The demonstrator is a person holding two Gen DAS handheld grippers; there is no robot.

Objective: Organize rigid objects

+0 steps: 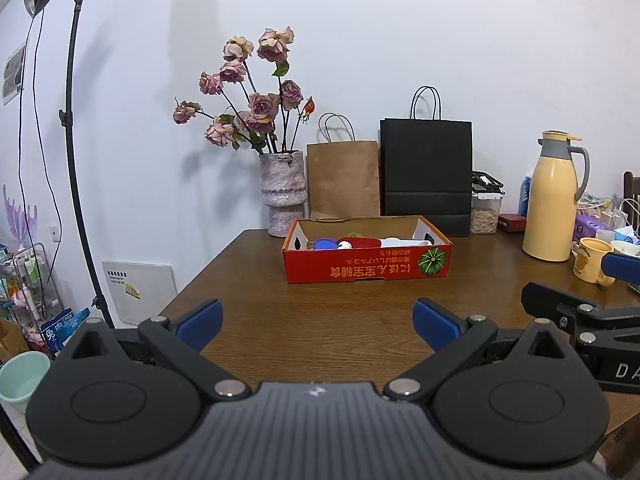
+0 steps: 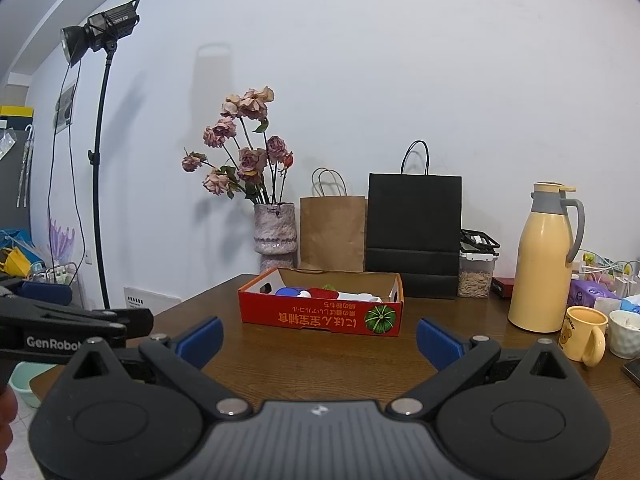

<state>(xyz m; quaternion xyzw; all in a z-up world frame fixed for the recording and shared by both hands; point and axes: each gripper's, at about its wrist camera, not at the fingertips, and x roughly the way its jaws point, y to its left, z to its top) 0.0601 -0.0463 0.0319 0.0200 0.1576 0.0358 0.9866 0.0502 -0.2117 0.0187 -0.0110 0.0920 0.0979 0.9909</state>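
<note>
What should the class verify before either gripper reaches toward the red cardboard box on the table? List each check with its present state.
1. Left gripper open and holding nothing: ok.
2. Right gripper open and holding nothing: ok.
3. Table between both grippers and the red cardboard box free of obstacles: ok.
4. Box upright with its top open: ok.
5. Items in the box identifiable: cannot tell; only blue, red and white tops show above the wall.
6. Yellow mug apart from the box: ok.
</note>
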